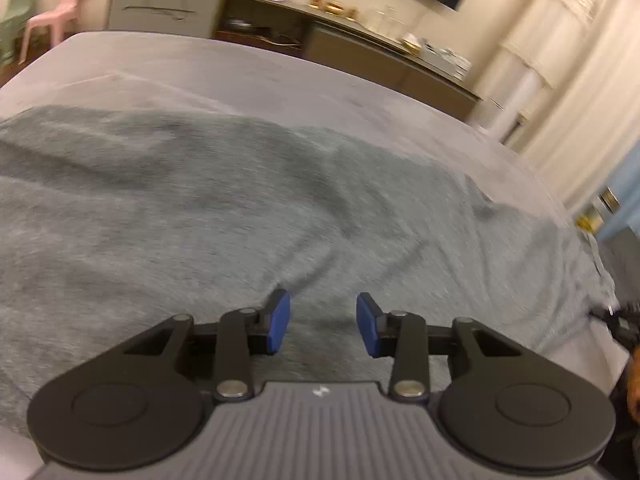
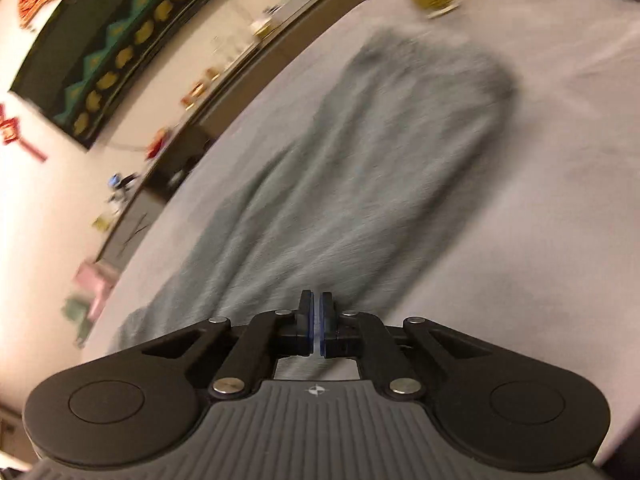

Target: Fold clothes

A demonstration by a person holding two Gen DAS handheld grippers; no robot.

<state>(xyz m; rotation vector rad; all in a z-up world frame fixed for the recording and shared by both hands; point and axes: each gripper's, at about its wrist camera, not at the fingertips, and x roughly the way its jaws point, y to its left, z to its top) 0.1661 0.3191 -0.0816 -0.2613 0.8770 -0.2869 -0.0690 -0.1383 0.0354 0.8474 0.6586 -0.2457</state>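
Observation:
A grey-green garment (image 1: 208,208) lies spread on a light grey bed (image 1: 240,72). My left gripper (image 1: 323,320) is open, its blue pads (image 1: 279,322) just above the cloth near its front edge, holding nothing. In the right wrist view the same garment (image 2: 344,184) stretches away as a long strip over the bed (image 2: 560,160). My right gripper (image 2: 317,320) has its jaws pressed together at the near end of the garment; a thin pale layer shows between the pads, and whether it is cloth is unclear. Both views are motion-blurred.
A long low cabinet (image 1: 312,36) with dishes and small items runs along the far wall. A pink chair (image 1: 60,8) stands at the far left. Pale curtains (image 1: 580,92) hang at the right. A dark framed picture (image 2: 120,40) hangs on the wall.

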